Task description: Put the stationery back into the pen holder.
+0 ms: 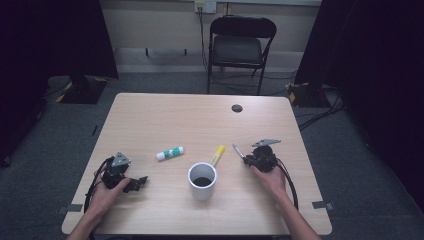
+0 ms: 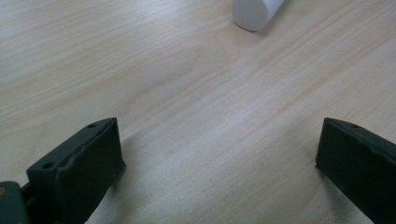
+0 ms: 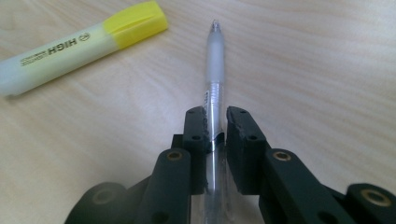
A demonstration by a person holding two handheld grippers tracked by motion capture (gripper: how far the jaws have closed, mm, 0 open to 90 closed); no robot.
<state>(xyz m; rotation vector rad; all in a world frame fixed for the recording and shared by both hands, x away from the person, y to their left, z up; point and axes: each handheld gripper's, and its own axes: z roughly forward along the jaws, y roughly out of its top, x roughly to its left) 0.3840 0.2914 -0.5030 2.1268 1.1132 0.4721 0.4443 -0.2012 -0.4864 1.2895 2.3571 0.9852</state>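
A clear pen (image 3: 215,74) with a frosted grip points away between the jaws of my right gripper (image 3: 215,122), which is shut on its barrel; the same pen (image 1: 238,151) sticks out up-left of that gripper (image 1: 250,159) on the table's right side. A yellow highlighter (image 1: 217,155) lies beside it, and it appears in the right gripper view as a yellow-capped highlighter (image 3: 79,46). A white mug (image 1: 202,180) stands at front centre. My left gripper (image 1: 141,182) rests at front left, jaws wide apart over bare wood, as the left gripper view (image 2: 219,154) confirms.
A white glue stick (image 1: 169,153) with a green label lies left of the mug; its white end (image 2: 257,11) shows at the top of the left gripper view. The wooden table (image 1: 165,115) has a dark cable hole (image 1: 237,108). A black folding chair (image 1: 239,47) stands behind it.
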